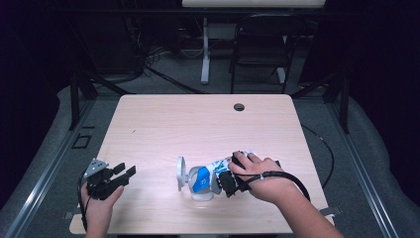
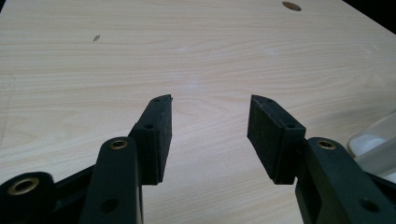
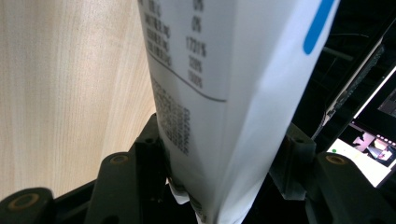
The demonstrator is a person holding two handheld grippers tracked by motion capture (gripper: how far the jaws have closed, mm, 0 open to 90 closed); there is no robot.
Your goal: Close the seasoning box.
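Observation:
A white carton with blue markings (image 1: 202,178) is tipped on its side over a small clear container (image 1: 202,195) near the table's front edge. My right gripper (image 1: 227,181) is shut on the carton, with the person's hand on top. In the right gripper view the printed white carton (image 3: 224,84) sits wedged between both jaws of my right gripper (image 3: 219,135). A round clear lid-like piece (image 1: 181,173) stands just left of the container. My left gripper (image 1: 124,173) rests at the front left corner, open and apart from the carton. In its own view my left gripper (image 2: 210,116) has nothing between its pads.
The light wooden table (image 1: 198,124) has a cable hole (image 1: 239,106) near its far edge. A clear container edge (image 2: 376,140) shows at the right of the left gripper view. A folding chair (image 1: 260,44) and a table leg (image 1: 205,49) stand beyond the table.

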